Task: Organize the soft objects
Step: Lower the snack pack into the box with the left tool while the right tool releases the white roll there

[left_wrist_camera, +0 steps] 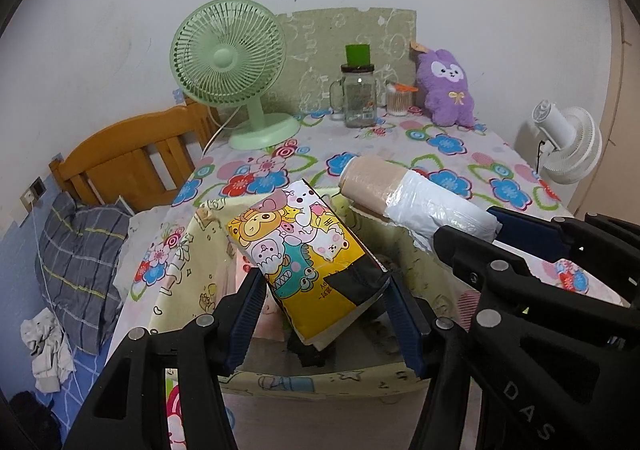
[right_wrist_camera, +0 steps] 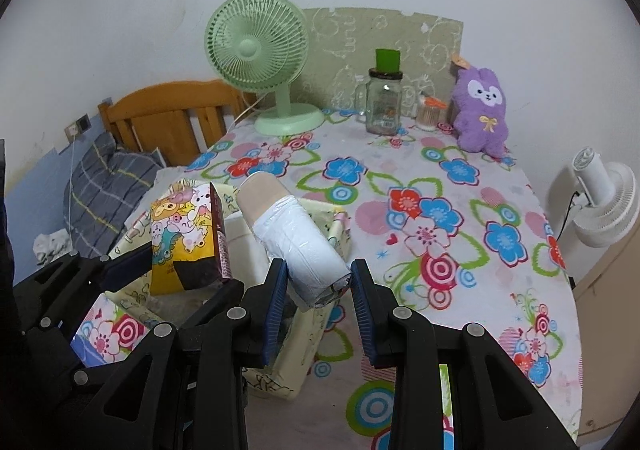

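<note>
Hovering over the fabric bin (left_wrist_camera: 208,246), both grippers carry loads: left gripper (left_wrist_camera: 324,290) w/ jaws pinching the cartoon tissue pack (left_wrist_camera: 300,246), right gripper (right_wrist_camera: 320,290) w/ jaws clamped on the roll of bags (right_wrist_camera: 296,234). Both things tilt down toward the bin, prob. for dropping in. Beyond, on the flowered tabletop (right_wrist_camera: 440,210): green fan (right_wrist_camera: 260,50), glass jar (right_wrist_camera: 384,102), purple plush (right_wrist_camera: 482,110) by the wall. Bed w/ pillow (left_wrist_camera: 80,242) at left.
</note>
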### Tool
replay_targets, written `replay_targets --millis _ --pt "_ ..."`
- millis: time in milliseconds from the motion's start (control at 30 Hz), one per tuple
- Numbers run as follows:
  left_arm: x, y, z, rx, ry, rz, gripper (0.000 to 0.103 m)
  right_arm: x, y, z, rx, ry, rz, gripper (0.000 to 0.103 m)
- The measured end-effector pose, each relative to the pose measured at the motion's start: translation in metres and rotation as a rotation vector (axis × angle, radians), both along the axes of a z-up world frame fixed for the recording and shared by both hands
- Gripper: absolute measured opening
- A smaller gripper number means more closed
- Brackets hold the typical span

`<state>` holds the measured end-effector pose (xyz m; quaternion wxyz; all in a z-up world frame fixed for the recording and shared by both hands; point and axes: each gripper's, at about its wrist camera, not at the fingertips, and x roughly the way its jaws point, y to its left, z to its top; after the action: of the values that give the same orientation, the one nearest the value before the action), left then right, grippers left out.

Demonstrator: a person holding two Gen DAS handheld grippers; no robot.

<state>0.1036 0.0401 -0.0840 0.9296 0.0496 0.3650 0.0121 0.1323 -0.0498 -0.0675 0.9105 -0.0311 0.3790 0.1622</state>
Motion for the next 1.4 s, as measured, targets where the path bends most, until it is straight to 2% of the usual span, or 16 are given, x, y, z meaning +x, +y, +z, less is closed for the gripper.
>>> replay_targets --millis 233,500,933,1000,1067,1133,1167,1400 --pt "0.004 0.007 -0.011 -0.009 0.018 -0.001 0.067 0.006 0.009 -0.012 -0.011 0.031 0.014 0.036" --pt "0.002 0.014 -0.013 -0.027 0.014 -0.001 0.085 0.007 0.020 -0.015 -0.020 0.038 0.042 0.036" --pt "-0.002 0.037 -0.019 -0.020 0.041 0.032 0.091 0.008 0.046 -0.019 -0.022 0.074 0.111 0.038" --pt "-0.003 0.039 -0.019 -0.020 0.043 0.033 0.092 0.008 0.048 -0.020 -0.025 0.078 0.114 0.044" --pt "-0.002 0.040 -0.020 -0.024 0.041 0.037 0.093 0.007 0.048 -0.019 -0.026 0.076 0.103 0.064" --pt "-0.003 0.041 -0.019 -0.028 0.036 0.038 0.094 0.006 0.045 -0.018 -0.014 0.069 0.088 0.075" --pt "-0.003 0.041 -0.018 -0.030 0.035 0.037 0.094 0.005 0.044 -0.017 -0.011 0.066 0.083 0.078" --pt "-0.004 0.035 -0.016 -0.034 0.027 0.024 0.094 0.001 0.038 -0.013 -0.024 0.050 0.058 0.080"
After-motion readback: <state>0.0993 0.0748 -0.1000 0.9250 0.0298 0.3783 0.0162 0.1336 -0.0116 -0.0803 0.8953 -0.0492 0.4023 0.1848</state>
